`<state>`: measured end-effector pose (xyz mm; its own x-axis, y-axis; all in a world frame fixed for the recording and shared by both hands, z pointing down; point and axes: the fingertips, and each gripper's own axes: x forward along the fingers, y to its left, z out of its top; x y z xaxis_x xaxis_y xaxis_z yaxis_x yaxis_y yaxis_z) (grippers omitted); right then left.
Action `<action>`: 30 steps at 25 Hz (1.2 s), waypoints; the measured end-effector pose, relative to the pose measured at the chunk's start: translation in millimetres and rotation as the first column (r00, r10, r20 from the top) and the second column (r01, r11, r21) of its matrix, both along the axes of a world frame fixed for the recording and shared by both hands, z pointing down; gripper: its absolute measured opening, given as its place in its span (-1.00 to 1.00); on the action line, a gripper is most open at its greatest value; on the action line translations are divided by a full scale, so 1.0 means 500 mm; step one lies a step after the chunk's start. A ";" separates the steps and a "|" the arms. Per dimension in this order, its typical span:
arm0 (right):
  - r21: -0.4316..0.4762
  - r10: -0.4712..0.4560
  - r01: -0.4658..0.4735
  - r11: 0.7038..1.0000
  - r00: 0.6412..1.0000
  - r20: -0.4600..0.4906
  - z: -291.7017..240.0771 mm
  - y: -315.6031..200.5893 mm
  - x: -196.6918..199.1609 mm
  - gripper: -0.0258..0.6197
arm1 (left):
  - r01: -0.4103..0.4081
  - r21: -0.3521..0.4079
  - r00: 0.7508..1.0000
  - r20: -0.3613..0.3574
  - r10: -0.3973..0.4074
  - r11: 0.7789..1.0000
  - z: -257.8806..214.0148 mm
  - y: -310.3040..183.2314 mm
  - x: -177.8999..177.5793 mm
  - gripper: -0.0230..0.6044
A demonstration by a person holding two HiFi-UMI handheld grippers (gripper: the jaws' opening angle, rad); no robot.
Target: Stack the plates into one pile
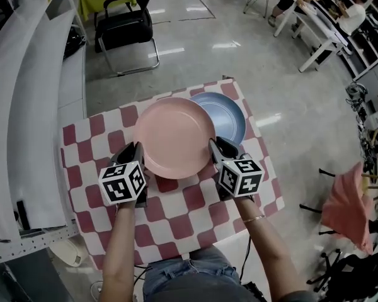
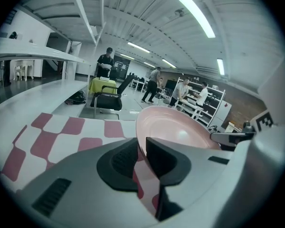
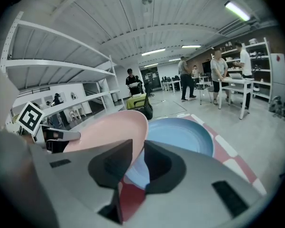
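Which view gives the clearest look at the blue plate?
The right gripper view: most of the blue plate lies open beyond the jaws. The head view shows only a crescent past the pink plate; the left gripper view shows none of it.

— Between the jaws of the left gripper (image 2: 141, 146)?
— Near rim of the pink plate (image 2: 175, 129), pinched from both sides, hollow face in view.
— Across the plate?
— Right gripper (image 2: 216, 137) at the plate's right rim, with its marker cube (image 2: 265, 122) just above, at the right edge.
— Underneath?
— Red-and-white checked cloth (image 2: 61, 137), spread out to the left, showing again in the narrow gap below the jaws.
— Farther off?
— Black chair (image 2: 109, 99) on the floor past the cloth, yellow-green table (image 2: 100, 85) behind it. Several people (image 2: 153, 83) standing farther back, white shelves (image 2: 213, 103) to the right. Strip lights (image 2: 195, 13) overhead.
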<state>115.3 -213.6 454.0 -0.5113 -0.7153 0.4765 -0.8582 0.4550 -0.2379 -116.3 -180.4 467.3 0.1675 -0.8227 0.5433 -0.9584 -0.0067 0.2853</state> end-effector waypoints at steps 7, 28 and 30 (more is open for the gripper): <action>-0.005 0.057 -0.057 0.998 0.998 0.005 0.009 -0.011 0.097 -0.69 | -0.059 -0.008 0.998 0.007 0.059 0.998 0.008 -0.036 0.094 -0.72; -0.016 0.124 -0.124 0.992 0.992 -0.004 0.033 -0.080 0.239 -0.69 | -0.124 -0.034 0.992 0.009 0.124 0.992 0.031 -0.128 0.235 -0.71; -0.015 0.127 -0.127 0.992 0.992 -0.006 0.036 -0.086 0.246 -0.69 | -0.126 -0.035 0.992 0.010 0.127 0.991 0.034 -0.134 0.242 -0.71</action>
